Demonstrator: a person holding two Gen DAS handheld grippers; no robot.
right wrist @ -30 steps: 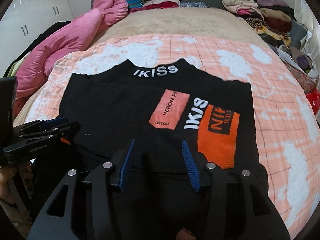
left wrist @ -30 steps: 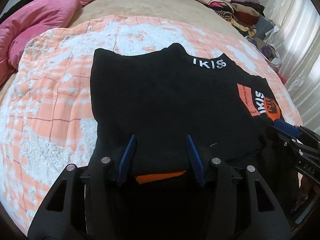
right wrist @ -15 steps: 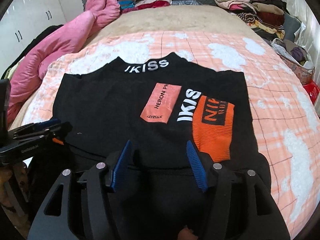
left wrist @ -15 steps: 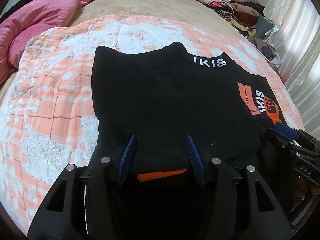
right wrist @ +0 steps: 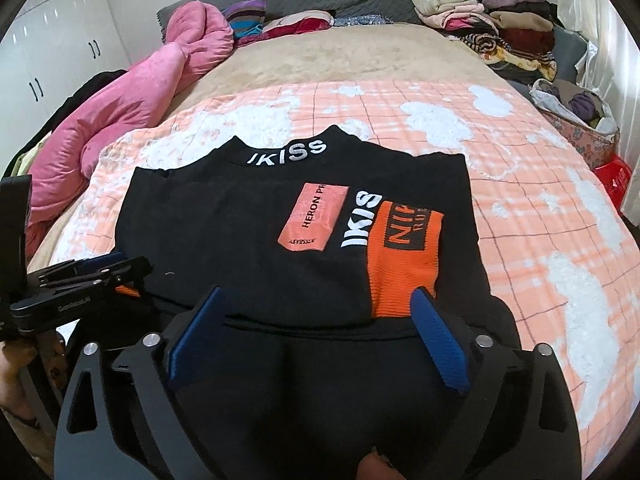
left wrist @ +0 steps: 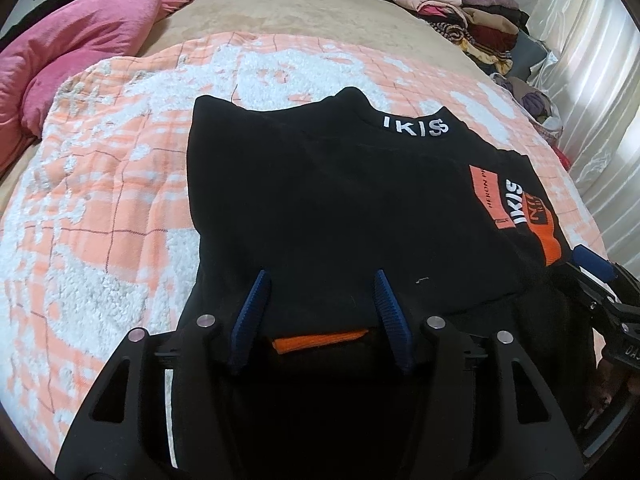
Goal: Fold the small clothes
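One orange-checked blanket [right wrist: 540, 216], perhaps covering a bed

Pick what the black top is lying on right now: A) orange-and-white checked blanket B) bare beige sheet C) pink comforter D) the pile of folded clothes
A: the black top is spread on the orange-and-white checked blanket, whose pattern shows around its edges; the pink comforter and the pile of folded clothes sit apart from it.

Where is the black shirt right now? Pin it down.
The black shirt lies flat on the orange checked blanket mid-bed in both views, collar away from the cameras, near hem between the open left gripper and right gripper.
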